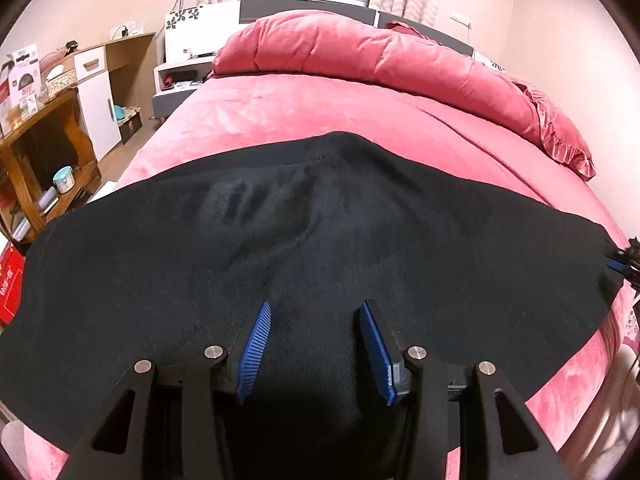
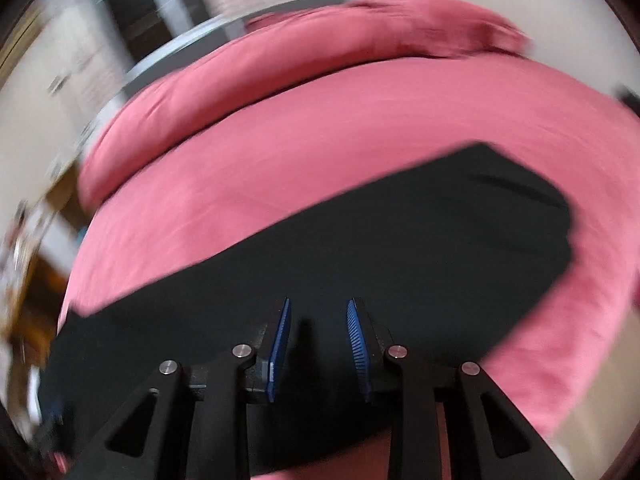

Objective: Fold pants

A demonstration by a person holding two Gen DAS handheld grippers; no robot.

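Note:
Black pants (image 1: 280, 240) lie spread flat across the near part of a pink bed (image 1: 320, 112). My left gripper (image 1: 316, 308) is open just above the pants near their front edge, with nothing between its blue pads (image 1: 256, 340). The right gripper's tip (image 1: 624, 260) shows at the pants' far right end in the left wrist view. In the blurred right wrist view, my right gripper (image 2: 318, 304) is open over the pants (image 2: 400, 240), nothing between its blue pads (image 2: 280, 340). The pants run from lower left to upper right there.
A pink duvet (image 1: 380, 52) and a pillow (image 1: 560, 132) lie at the bed's head. A wooden shelf unit (image 1: 44, 152), a white cabinet (image 1: 100, 96) and a nightstand (image 1: 180, 76) stand left of the bed. A red box (image 1: 10, 280) sits at the left edge.

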